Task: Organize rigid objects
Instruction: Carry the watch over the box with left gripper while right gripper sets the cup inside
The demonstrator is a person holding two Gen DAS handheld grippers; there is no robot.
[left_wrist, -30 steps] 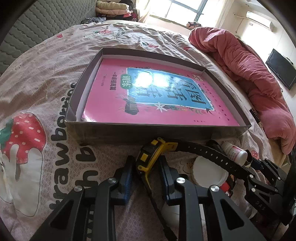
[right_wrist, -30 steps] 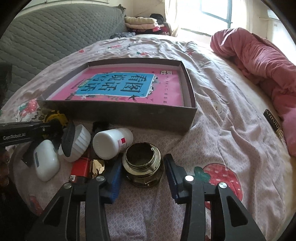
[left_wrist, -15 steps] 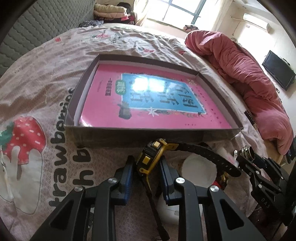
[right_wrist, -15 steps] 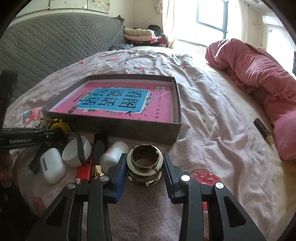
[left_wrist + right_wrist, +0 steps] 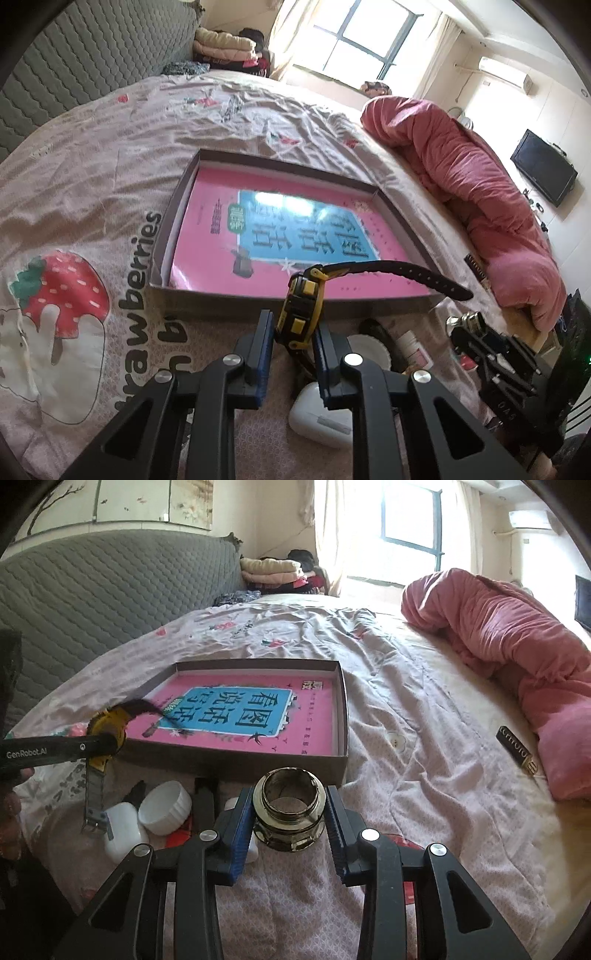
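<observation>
My left gripper (image 5: pixel 293 325) is shut on a yellow and black wristwatch (image 5: pixel 301 314), lifted off the bed just before the box's near wall. Its black strap (image 5: pixel 406 275) sticks out to the right over the box corner, and the buckle end hangs down. A shallow brown box (image 5: pixel 258 301) lies on the bed with a pink book (image 5: pixel 295 236) flat inside. My right gripper (image 5: pixel 289 797) is shut on a small brass-coloured glass jar (image 5: pixel 290 819), open top towards me, held above the sheet near the box's front right corner (image 5: pixel 343 764). The watch (image 5: pixel 107 727) shows at the left in the right wrist view.
Loose things lie on the sheet between the grippers: a white earbud case (image 5: pixel 319 417), a ribbed white cap (image 5: pixel 166 806), a white bottle (image 5: pixel 410 343) and a red item (image 5: pixel 179 834). A rolled pink quilt (image 5: pixel 517 646) fills the right side, with a black lettered bar (image 5: pixel 515 749) beside it.
Both grippers have risen. The right jaws closed on the jar and lifted it off the sheet. The watch came up with the left gripper, its strap now over the box corner.
</observation>
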